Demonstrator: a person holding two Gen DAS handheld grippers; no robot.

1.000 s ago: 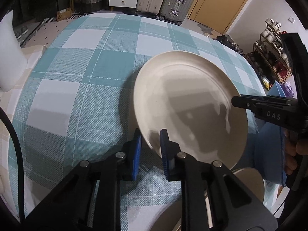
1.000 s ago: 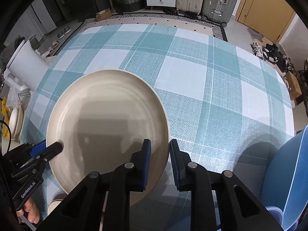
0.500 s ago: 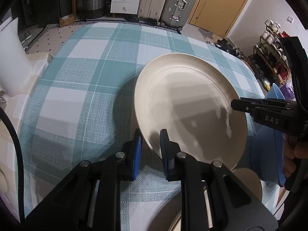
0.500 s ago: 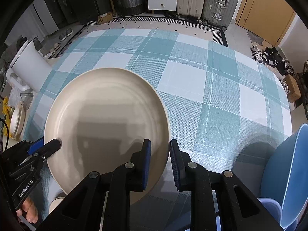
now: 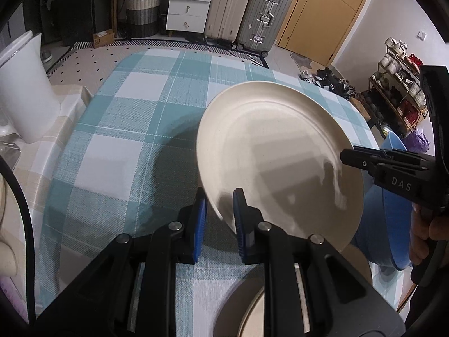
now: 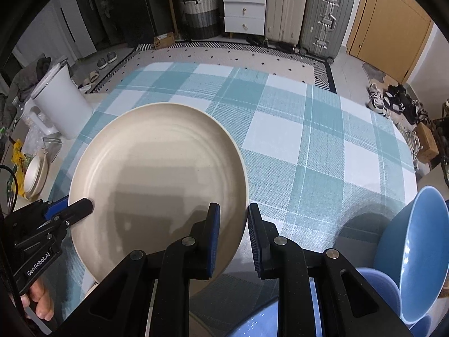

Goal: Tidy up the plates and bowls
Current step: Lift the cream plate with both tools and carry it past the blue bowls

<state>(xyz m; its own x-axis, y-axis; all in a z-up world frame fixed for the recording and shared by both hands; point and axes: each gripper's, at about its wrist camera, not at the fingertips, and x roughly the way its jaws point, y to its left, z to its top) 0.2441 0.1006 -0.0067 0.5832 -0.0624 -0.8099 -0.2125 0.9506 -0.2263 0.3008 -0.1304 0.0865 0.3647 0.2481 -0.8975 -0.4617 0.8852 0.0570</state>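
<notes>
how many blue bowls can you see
3: a tilted blue bowl at the right table edge, one beneath it, another at the bottom edge. More may be hidden.

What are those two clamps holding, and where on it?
Both jaws pinch one cream plate by its rim: left gripper and right gripper on opposite edges.

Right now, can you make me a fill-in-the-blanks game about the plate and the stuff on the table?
1. The left gripper and the right gripper both clamp the rim of one ____ plate.
2. The tablecloth is checked white and ____.
3. The tilted bowl at the right is ____.
4. The held plate is ____ the table, not resting on it.

Missing words: cream; teal; blue; above
</notes>
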